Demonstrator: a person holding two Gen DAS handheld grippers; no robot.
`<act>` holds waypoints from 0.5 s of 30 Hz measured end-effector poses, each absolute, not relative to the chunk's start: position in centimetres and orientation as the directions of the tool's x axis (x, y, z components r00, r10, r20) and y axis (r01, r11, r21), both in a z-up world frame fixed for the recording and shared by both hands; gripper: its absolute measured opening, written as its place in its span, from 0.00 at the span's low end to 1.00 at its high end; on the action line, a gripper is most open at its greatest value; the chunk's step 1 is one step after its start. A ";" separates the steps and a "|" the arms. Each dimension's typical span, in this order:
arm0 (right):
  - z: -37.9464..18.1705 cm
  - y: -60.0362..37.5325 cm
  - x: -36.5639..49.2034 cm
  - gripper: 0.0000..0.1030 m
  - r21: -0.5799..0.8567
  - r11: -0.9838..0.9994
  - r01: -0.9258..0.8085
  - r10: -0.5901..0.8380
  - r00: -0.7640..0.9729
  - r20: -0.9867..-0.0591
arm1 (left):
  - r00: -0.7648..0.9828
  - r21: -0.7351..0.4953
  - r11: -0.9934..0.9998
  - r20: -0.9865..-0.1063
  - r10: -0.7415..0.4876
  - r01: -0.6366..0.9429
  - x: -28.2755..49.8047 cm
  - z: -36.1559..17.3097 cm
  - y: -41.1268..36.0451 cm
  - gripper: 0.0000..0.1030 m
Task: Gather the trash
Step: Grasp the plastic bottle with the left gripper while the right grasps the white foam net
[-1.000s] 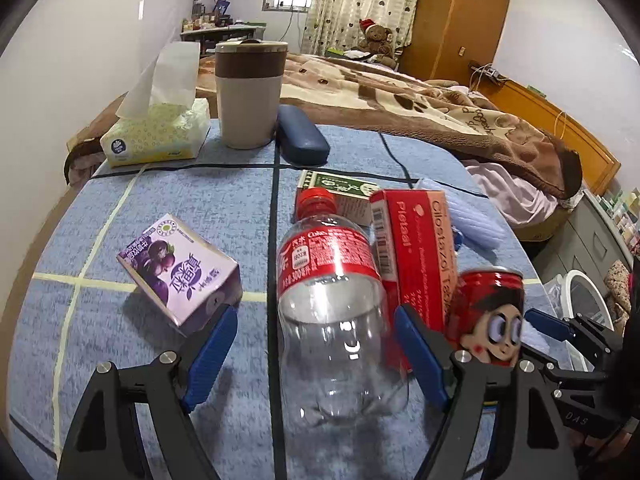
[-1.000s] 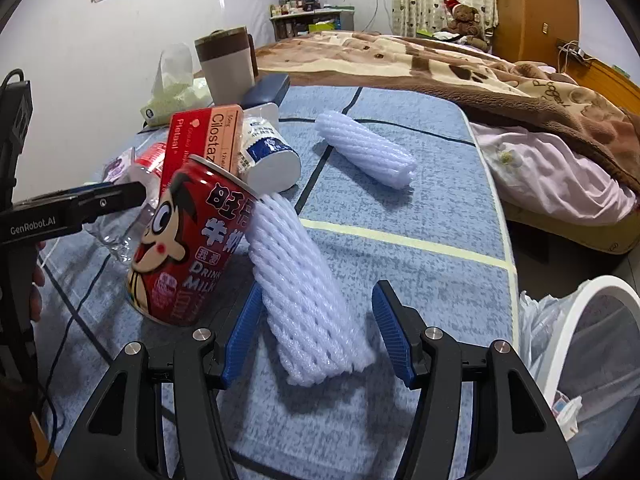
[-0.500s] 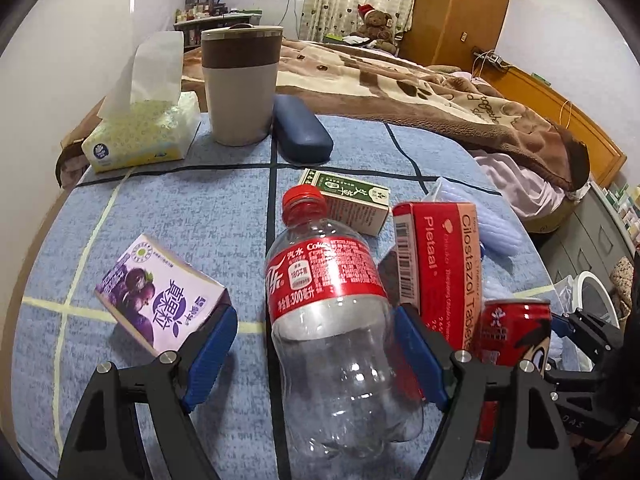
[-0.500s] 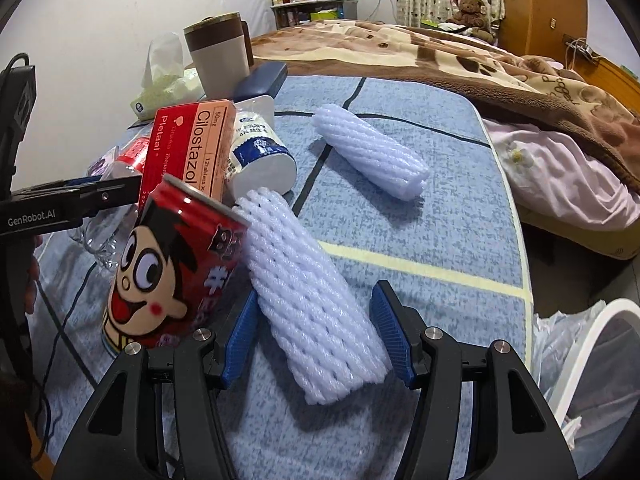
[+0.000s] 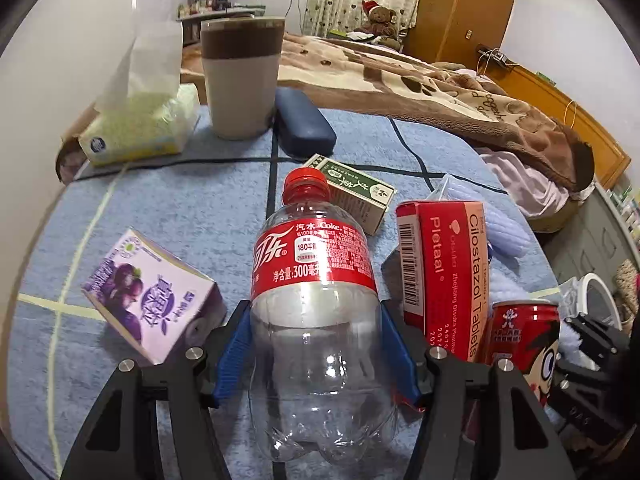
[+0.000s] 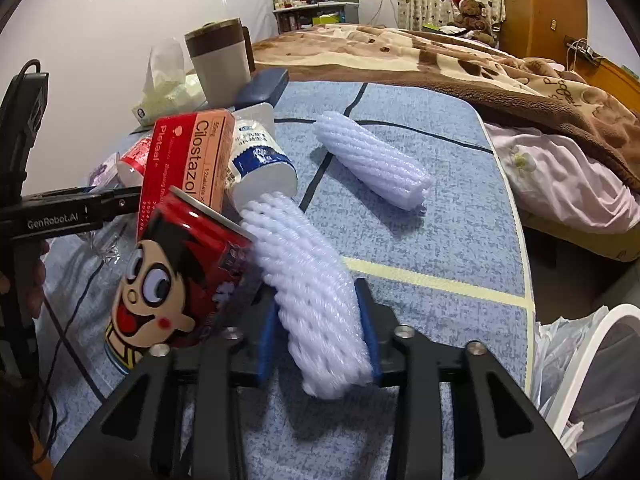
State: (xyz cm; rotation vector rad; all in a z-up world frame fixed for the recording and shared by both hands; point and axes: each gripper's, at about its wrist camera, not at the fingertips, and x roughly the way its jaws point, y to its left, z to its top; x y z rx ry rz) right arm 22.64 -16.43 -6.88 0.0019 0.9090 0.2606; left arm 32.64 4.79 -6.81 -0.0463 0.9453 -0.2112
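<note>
My left gripper (image 5: pixel 316 350) is shut on an empty clear Coke bottle (image 5: pixel 320 320) with a red cap, its blue pads pressing both sides. My right gripper (image 6: pixel 318 338) is shut on a white foam net sleeve (image 6: pixel 308 296). A red cartoon drink can (image 6: pixel 176 284) leans against the sleeve on its left; it also shows in the left wrist view (image 5: pixel 524 344). A red Pletaal box (image 5: pixel 444 276), a green box (image 5: pixel 356 192) and a purple juice carton (image 5: pixel 152 296) lie on the blue table cloth (image 5: pixel 180 208). A second foam sleeve (image 6: pixel 372 164) lies farther back.
A white-rimmed bin with a plastic liner (image 6: pixel 592 364) stands off the table's right edge. A tissue pack (image 5: pixel 140 128), a brown-topped tumbler (image 5: pixel 240 76) and a dark blue case (image 5: pixel 304 124) stand at the back. A yoghurt pot (image 6: pixel 260 160) lies by the red box. A bed lies beyond.
Both grippers moved forward and closed: the left on the Coke bottle, the right on the near foam sleeve. The red can has tilted against the sleeve.
</note>
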 end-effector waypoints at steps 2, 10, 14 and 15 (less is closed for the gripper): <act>-6.8 -16.5 22.6 0.27 0.119 0.968 -0.222 0.230 0.589 -0.775 | 0.570 -0.134 0.979 -0.797 -0.200 0.156 32.4 -6.7 4.8 0.61; -6.1 -17.1 21.6 0.22 0.125 0.972 -0.201 0.225 0.625 -0.747 | 0.606 -0.136 0.980 -0.772 -0.195 0.142 30.6 -5.8 5.1 0.61; -5.5 -17.4 20.9 0.21 0.126 0.975 -0.181 0.215 0.649 -0.730 | 0.626 -0.133 0.981 -0.756 -0.192 0.141 29.5 -5.0 5.1 0.61; -5.4 -17.5 20.7 0.21 0.129 0.975 -0.179 0.216 0.655 -0.725 | 0.631 -0.136 0.981 -0.751 -0.195 0.141 29.1 -4.7 5.1 0.61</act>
